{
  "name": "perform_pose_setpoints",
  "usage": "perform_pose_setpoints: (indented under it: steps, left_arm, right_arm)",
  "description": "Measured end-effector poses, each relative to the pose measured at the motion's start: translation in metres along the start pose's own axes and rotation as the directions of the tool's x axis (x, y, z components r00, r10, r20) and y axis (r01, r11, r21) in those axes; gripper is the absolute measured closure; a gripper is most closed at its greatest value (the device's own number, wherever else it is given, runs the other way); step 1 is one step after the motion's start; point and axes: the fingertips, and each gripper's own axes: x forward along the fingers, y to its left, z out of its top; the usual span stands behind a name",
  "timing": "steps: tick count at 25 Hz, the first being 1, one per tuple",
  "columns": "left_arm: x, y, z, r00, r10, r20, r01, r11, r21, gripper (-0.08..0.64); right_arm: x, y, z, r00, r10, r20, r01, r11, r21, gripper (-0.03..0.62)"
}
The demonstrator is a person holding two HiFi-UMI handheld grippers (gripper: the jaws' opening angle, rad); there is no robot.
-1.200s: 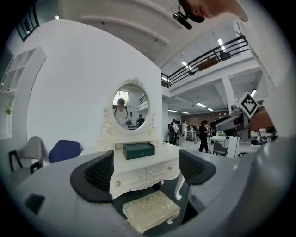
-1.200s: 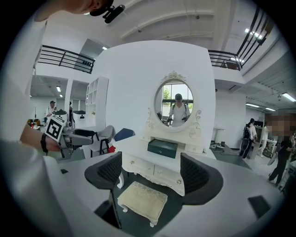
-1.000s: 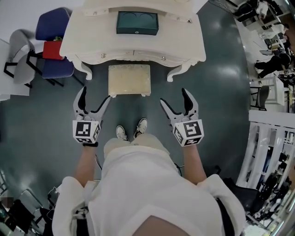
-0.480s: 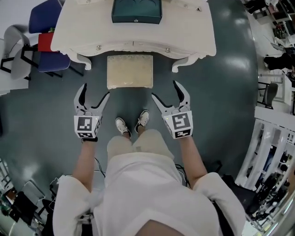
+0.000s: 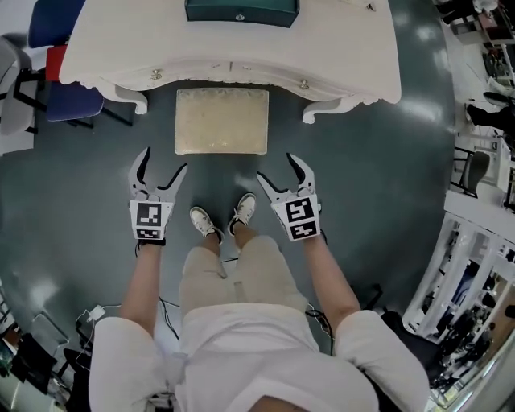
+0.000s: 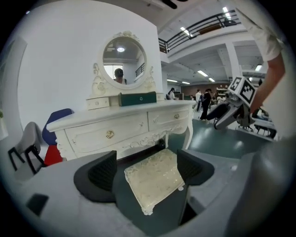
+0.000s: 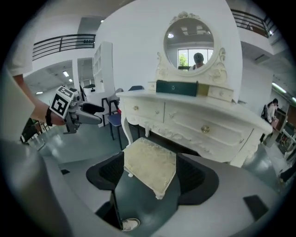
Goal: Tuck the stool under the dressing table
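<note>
Item 1, stool (image 5: 221, 121): cream padded top, standing on dark floor (image 5: 386, 185) right in front of table (image 5: 338, 48), centred btwn its two front legs. Its far edge is meeting the table's front edge, w/ most of the seat sticking out toward me. Item 2, table: white, carved, drawers w/ gold knobs, round mirror (image 6: 124, 54) rising at the back, teal box (image 5: 241, 10) sitting mid-top. Item 3, L gripper (image 5: 164, 161): I'm holding it low, just left of my shoes (image 5: 201, 219), pointing toward the stool's near left corner. Its jaws are spread wide, having just been closing a little, and nothing is sitting btwn them. The stool is only showing beyond the gap, well apart from the pads. Item 4, R gripper (image 5: 278, 166): I'm holding it just right of my shoes, pointing toward the stool's near right corner. Jaws likewise gaping, having just been closing slightly, gripping nothing, clear of the seat. Item 5, blue chair (image 5: 68, 100): standing beside the table's left end.
</note>
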Motion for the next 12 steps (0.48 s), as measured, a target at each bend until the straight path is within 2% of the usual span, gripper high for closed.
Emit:
perform_pose_setpoints:
  steps: [4, 7, 12]
  left_arm:
    - [0.038, -0.012, -0.048, 0.996, -0.037, -0.075, 0.042, 0.997, 0.061, 0.155]
    - [0.062, -0.015, -0.088, 0.991, -0.038, -0.129, 0.047, 0.997, 0.065, 0.192]
    - [0.093, -0.014, -0.148, 0.981, -0.048, -0.189, 0.056, 0.998, 0.038, 0.193]
  right_arm:
    - [0.044, -0.007, -0.060, 0.997, -0.004, -0.077, 0.006, 1.000, 0.028, 0.244]
    - [0.070, -0.009, -0.091, 0.993, -0.007, -0.116, 0.010, 0.999, 0.033, 0.245]
    - [0.112, -0.007, -0.124, 0.986, -0.003, -0.164, 0.007, 1.000, 0.026, 0.256]
